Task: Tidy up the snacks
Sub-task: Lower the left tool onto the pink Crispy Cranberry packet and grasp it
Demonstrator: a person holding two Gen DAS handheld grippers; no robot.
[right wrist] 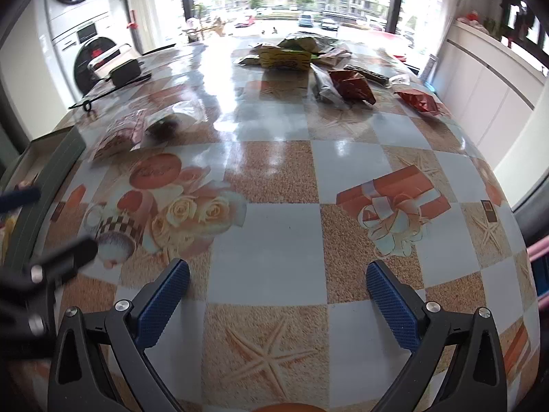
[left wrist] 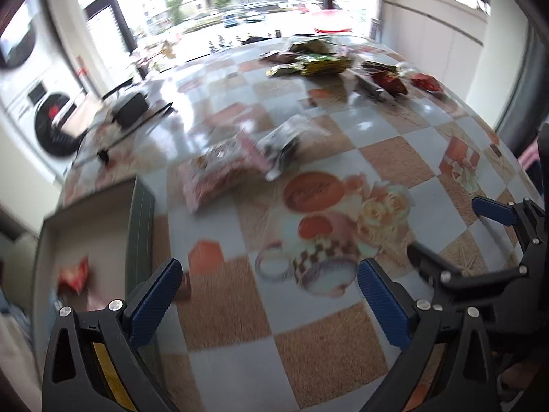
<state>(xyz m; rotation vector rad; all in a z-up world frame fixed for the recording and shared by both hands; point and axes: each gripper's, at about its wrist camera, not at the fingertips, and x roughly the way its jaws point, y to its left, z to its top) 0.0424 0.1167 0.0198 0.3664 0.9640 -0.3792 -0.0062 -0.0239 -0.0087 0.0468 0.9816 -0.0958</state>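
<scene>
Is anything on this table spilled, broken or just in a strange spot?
Nothing looks spilled or damaged. The snack packets lie in a loose heap at the table's far end, with two more strewn near the left edge. Only one red packet sits in the box at the left.

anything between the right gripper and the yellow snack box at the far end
Nothing: in the right wrist view, only bare checkered tablecloth runs from the open right gripper to the yellow snack box.
</scene>
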